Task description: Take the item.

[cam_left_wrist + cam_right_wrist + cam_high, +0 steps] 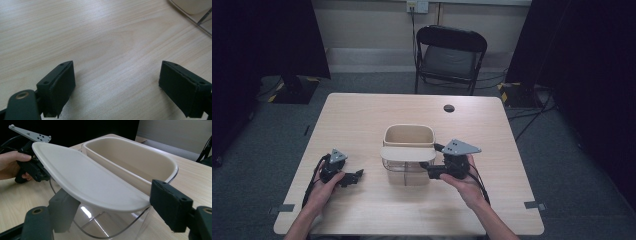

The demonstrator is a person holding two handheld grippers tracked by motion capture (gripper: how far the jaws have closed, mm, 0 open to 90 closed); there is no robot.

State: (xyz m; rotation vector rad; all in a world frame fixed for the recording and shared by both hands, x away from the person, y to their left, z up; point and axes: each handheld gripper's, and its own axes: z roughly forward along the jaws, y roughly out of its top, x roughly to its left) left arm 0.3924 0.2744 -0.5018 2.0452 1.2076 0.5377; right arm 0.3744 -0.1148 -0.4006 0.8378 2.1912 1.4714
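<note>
While my right gripper (112, 207) has its jaws spread either side of the lid's (85, 180) near edge, not yet pinching, the left gripper (117, 87) rests open on the table (100, 37). The lid lies half across the clear container (407, 172) at mid-table (beige insert (130, 157) behind). It looks light, stiff and slick; I'd grip the rim's edge squarely.
</note>
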